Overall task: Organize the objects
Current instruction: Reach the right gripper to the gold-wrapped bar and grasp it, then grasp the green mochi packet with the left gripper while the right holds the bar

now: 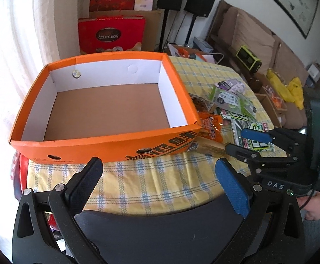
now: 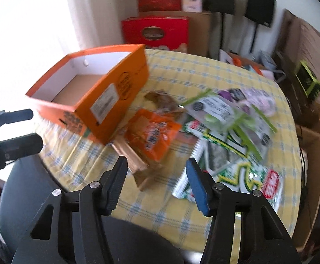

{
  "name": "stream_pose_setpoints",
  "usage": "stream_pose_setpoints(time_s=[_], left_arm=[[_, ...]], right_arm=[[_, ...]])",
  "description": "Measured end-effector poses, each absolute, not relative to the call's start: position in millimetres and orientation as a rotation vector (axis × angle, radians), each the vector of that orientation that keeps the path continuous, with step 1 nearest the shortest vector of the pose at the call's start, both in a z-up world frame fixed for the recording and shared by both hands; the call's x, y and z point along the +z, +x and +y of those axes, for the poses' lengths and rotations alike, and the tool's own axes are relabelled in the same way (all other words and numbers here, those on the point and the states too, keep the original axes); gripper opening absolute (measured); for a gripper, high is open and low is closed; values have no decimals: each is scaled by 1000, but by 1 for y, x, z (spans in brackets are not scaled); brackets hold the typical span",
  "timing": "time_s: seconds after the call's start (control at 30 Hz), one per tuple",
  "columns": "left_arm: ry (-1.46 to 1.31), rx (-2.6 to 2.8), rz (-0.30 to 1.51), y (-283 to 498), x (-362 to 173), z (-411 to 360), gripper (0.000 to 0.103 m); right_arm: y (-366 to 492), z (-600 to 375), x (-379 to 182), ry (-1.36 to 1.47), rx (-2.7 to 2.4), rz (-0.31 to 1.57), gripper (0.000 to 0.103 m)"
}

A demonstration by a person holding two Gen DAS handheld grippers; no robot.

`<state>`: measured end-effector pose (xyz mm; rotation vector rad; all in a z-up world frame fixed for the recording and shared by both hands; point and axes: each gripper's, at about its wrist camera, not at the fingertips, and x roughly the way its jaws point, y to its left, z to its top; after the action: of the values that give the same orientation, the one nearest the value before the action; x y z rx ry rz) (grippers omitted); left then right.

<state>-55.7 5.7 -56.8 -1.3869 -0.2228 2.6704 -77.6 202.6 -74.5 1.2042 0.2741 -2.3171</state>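
An empty orange cardboard box (image 1: 107,140) (image 2: 116,96) with white inner walls stands on the yellow checked tablecloth (image 1: 160,187). To its right lies a pile of snack packets: an orange packet (image 2: 153,136) (image 1: 210,129), a tan packet (image 2: 135,160) (image 1: 208,147), green-and-white seaweed packs (image 2: 237,176) and clear green-edged packs (image 2: 221,110). My left gripper (image 1: 157,165) (image 2: 28,129) hovers open before the box's front wall, holding nothing. My right gripper (image 2: 156,162) (image 1: 237,140) stands open over the near end of the tan packet, its pads apart from it.
A dark grey chair back (image 1: 160,231) sits at the table's near edge. Red gift boxes (image 1: 111,35) and black speakers (image 1: 199,2) stand behind the table. A sofa (image 1: 259,39) with clutter and an open cardboard carton (image 2: 311,165) flank the right side.
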Motion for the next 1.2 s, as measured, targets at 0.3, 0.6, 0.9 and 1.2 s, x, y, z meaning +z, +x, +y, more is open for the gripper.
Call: stream_pose_setpoints(time_s=[0.3,0.6,0.9,1.2], left_arm=[[-1398,2672,-274,-57,-61,-7,102],[-1411,2657,-303,-58,-65,-10,102],[-1381,2644,-297,-56,-56,-7,98],[-1323,2654,-264,-65,-30,9,98]], right_arm=[[-89,175,-93,1213,-2184,405,36],[-93,166,-106,1242,-2120,434,26],[-89,173,-100,1239,-2132,360,22],[-71,225,-69,1212,-2275,150,22]])
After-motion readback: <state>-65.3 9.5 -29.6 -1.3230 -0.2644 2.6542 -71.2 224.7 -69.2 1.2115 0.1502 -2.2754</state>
